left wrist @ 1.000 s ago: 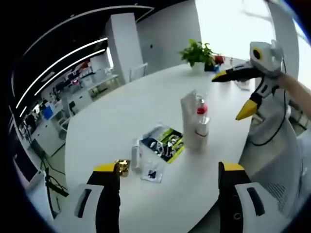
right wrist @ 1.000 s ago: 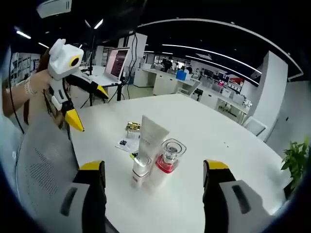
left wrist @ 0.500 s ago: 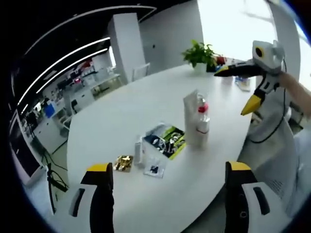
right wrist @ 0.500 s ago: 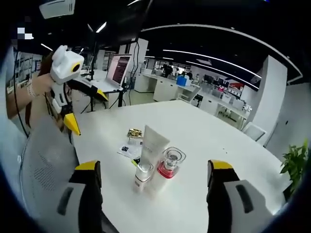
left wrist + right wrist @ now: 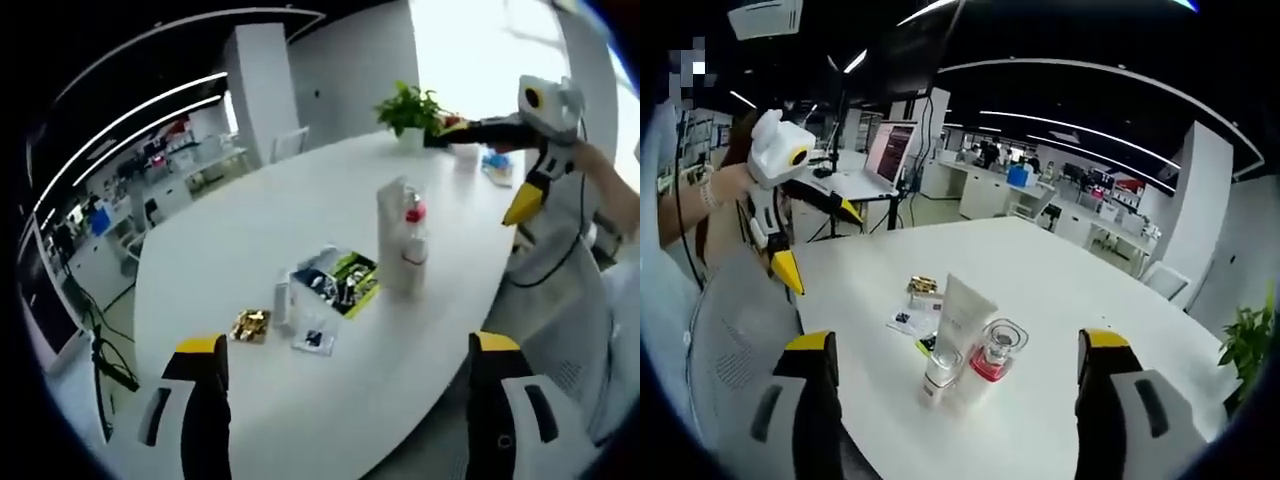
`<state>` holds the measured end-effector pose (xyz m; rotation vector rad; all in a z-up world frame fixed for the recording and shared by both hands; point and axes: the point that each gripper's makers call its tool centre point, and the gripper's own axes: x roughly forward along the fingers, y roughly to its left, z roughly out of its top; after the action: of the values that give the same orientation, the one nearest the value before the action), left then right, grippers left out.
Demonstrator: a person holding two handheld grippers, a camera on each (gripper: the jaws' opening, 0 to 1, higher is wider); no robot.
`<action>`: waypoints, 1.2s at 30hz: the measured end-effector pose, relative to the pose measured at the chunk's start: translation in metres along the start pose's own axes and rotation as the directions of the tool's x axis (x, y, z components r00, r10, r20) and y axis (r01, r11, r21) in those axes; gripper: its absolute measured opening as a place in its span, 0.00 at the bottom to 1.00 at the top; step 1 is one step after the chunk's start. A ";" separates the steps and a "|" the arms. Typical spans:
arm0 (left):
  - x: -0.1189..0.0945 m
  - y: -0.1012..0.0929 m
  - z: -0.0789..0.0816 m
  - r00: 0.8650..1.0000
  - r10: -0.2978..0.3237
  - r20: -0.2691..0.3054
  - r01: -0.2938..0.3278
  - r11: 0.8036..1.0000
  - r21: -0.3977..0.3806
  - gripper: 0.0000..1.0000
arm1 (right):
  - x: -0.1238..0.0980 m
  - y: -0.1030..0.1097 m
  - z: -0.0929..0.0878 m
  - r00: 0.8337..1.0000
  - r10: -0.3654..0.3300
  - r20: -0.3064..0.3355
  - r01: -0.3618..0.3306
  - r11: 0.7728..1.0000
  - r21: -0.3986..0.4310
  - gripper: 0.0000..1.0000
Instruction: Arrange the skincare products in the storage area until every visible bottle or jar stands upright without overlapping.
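1. We hold the left gripper (image 5: 345, 350) above the near edge of the round white table (image 5: 250, 240), its two yellow-tipped jaws spread wide apart with nothing between them.
2. We hold the right gripper (image 5: 958, 345) over the opposite edge of the table, its jaws likewise wide apart and empty.
3. Each tool shows in the other's view, raised off the table in a person's hand; there too the jaws stand apart.
4. The skincare products stand upright in a tight group near the middle of the table: a tall white tube (image 5: 962, 315), a small white bottle (image 5: 940, 375) and a clear jar with a red base (image 5: 993, 352).
5. In the right gripper view, the small bottle stands in front of the tube and the jar just beside it; we cannot tell whether they touch.
6. In the left gripper view, the tube (image 5: 393, 235) hides part of the jar (image 5: 415, 240).
7. Beside the group lies a dark and yellow-green packet (image 5: 335, 285), with a white card (image 5: 312, 335) and a small gold item (image 5: 248, 325) near it, flat on the table.
8. A potted plant (image 5: 408, 110) stands at the far side of the table.
9. A mesh chair back (image 5: 725, 340) stands at the table's edge.
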<state>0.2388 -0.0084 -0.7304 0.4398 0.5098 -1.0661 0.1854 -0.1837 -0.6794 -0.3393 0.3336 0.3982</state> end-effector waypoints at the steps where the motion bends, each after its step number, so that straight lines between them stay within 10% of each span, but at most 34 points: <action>1: 0.000 0.001 0.001 1.000 0.003 0.012 -0.003 1.000 0.004 0.97 | 0.001 0.001 0.000 1.000 0.009 -0.003 -0.009 1.000 -0.003 1.00; 19: 0.025 0.029 -0.024 0.997 0.053 -0.053 -0.056 0.996 -0.063 0.91 | 0.006 -0.010 -0.001 1.000 -0.011 0.002 0.011 1.000 0.026 1.00; 36: 0.080 0.054 -0.020 0.994 -0.010 -0.107 0.014 0.999 0.043 0.54 | 0.008 -0.009 -0.001 1.000 -0.027 0.009 0.027 0.999 0.030 1.00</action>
<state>0.3150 -0.0309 -0.7879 0.5346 0.5855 -1.0708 0.1960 -0.1894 -0.6816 -0.3119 0.3251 0.3681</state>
